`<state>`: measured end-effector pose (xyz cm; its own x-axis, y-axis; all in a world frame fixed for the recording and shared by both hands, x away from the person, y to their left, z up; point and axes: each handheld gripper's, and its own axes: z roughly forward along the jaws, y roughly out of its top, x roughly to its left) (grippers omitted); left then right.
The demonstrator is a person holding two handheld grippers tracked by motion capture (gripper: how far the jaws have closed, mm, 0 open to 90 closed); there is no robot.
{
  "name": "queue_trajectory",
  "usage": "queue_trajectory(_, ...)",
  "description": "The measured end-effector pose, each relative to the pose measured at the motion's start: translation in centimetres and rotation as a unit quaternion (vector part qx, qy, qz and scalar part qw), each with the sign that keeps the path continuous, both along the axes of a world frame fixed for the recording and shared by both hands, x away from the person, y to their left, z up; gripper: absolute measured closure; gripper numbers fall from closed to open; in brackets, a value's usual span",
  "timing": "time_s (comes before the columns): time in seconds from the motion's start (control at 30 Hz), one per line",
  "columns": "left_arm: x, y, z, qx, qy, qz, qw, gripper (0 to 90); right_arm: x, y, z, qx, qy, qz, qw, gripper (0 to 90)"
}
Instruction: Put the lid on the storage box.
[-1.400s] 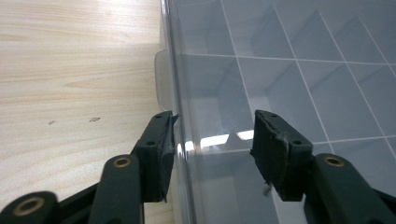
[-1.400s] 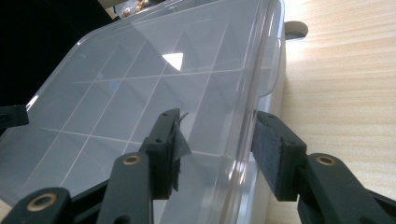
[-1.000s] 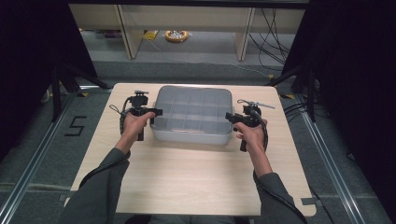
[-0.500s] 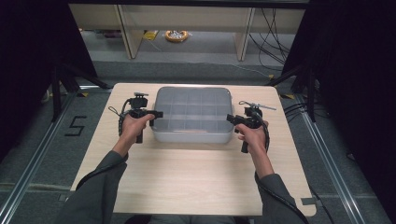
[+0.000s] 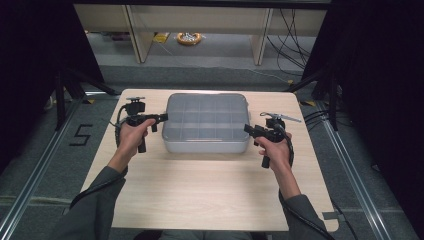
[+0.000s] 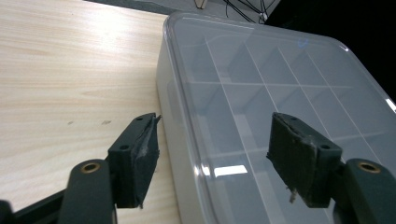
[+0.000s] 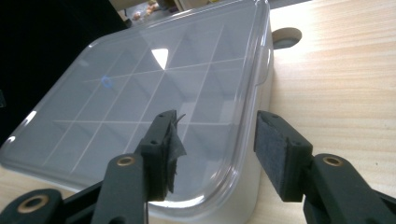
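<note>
Translucent plastic makes up the compartment box [image 5: 207, 123], which stands on the far half of the light wooden table [image 5: 200, 200], about in the middle between its left and right edges. Its clear lid [image 6: 289, 93] is on, and the dividers below show through it as a grid of small compartments.

The left gripper [image 5: 161, 118] is held at the left side of the box, near the far corner. In the left gripper view its jaws are spread wide, one over the table and one over the lid, with the left edge of the box between them; neither pad touches it.

The right gripper [image 5: 248, 130] is at the right side of the box, near the front corner. Its jaws are also spread apart, straddling the right rim of the lid without pinching it.
</note>
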<state>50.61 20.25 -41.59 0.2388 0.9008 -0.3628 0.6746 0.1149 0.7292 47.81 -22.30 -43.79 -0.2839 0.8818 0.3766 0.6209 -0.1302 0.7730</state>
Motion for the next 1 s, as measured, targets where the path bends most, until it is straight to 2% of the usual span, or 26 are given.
queue_trajectory(0.07, -0.7, 0.3, 0.0, 0.0, -0.002, -0.009, 1.0, 31.9, -0.4, 0.0, 0.0, 0.014, 0.004, -0.001, 0.9999, 48.9)
queue_trajectory(0.13, -1.7, 0.6, -0.3, 0.005, -0.006, -0.015, 0.9999, 31.9, -0.7, -0.1, -0.2, 0.01, -0.006, 0.005, 0.9999, 47.8)
queue_trajectory(0.23, -2.8, 0.6, -0.6, -0.001, -0.008, -0.029, 0.9996, 31.7, -1.2, -0.1, -0.3, 0.017, -0.007, 0.013, 0.9997, 46.3)
queue_trajectory(0.27, -3.2, 0.6, -0.7, 0.004, -0.009, -0.035, 0.9994, 31.5, -1.5, 0.0, -0.3, 0.023, -0.002, 0.012, 0.9997, 45.7)
queue_trajectory(0.3, -3.5, 0.5, -0.9, 0.005, -0.009, -0.04, 0.9991, 31.4, -1.6, -0.2, -0.5, 0.013, -0.009, 0.013, 0.9998, 45.1)
queue_trajectory(0.4, -4.7, 0.3, -1.2, 0.013, -0.017, -0.053, 0.9984, 30.8, -2.1, -0.3, -0.6, 0.018, -0.008, 0.014, 0.9997, 43.4)
queue_trajectory(0.43, -5.0, 0.2, -1.4, 0.013, -0.017, -0.053, 0.9983, 30.6, -2.5, -0.1, -0.4, 0.032, 0.008, 0.005, 0.9994, 43.1)
queue_trajectory(0.47, -5.3, 0.2, -1.6, 0.007, -0.016, -0.059, 0.9981, 30.4, -2.5, -0.4, -0.7, 0.016, -0.009, 0.013, 0.9997, 42.8)
queue_trajectory(0.5, -5.6, 0.0, -1.7, 0.002, -0.018, -0.058, 0.9982, 30.3, -2.6, -0.4, -0.7, 0.016, -0.009, 0.016, 0.9997, 42.5)
queue_trajectory(0.53, -5.9, 0.0, -1.9, 0.002, -0.018, -0.066, 0.9977, 30.2, -2.9, -0.1, -0.6, 0.029, 0.003, 0.009, 0.9995, 42.3)
queue_trajectory(0.57, -6.1, -0.2, -2.0, -0.008, -0.022, -0.065, 0.9976, 30.2, -3.2, -0.1, -0.5, 0.032, 0.007, 0.01, 0.9994, 42.0)
queue_trajectory(0.6, -6.4, -0.3, -2.1, -0.012, -0.023, -0.067, 0.9974, 30.0, -3.2, -0.3, -0.7, 0.022, -0.008, 0.018, 0.9996, 41.7)
queue_trajectory(0.67, -6.7, -0.5, -2.3, -0.005, -0.017, -0.078, 0.9968, 29.6, -3.3, -0.4, -0.8, 0.008, -0.019, 0.018, 0.9996, 41.2)
queue_trajectory(0.7, -6.8, -0.5, -2.4, 0.001, -0.016, -0.081, 0.9966, 29.4, -3.8, 0.1, -0.6, 0.032, 0.001, 0.011, 0.9994, 41.0)
queue_trajectory(0.73, -7.0, -0.7, -2.5, -0.007, -0.018, -0.076, 0.9969, 29.4, -3.6, -0.2, -0.9, 0.012, -0.015, 0.023, 0.9996, 40.7)
queue_trajectory(0.77, -7.0, -0.8, -2.6, -0.004, -0.014, -0.079, 0.9967, 29.3, -3.9, 0.1, -0.8, 0.03, 0.0, 0.017, 0.9994, 40.6)
queue_trajectory(0.8, -7.1, -0.8, -2.6, -0.004, -0.014, -0.081, 0.9966, 29.1, -3.7, -0.2, -1.1, 0.013, -0.016, 0.024, 0.9995, 40.3)
queue_trajectory(0.87, -7.3, -0.9, -2.7, -0.006, -0.014, -0.083, 0.9965, 28.7, -3.8, -0.1, -1.1, 0.016, -0.016, 0.027, 0.9994, 39.6)
queue_trajectory(0.97, -7.6, -0.8, -2.7, -0.004, -0.015, -0.083, 0.9965, 28.0, -4.3, 0.3, -0.9, 0.03, 0.005, 0.016, 0.9994, 38.0)
queue_trajectory(1.0, -7.7, -0.8, -2.7, -0.003, -0.014, -0.085, 0.9962, 27.5, -4.2, 0.1, -1.1, 0.019, -0.012, 0.027, 0.9994, 37.6)
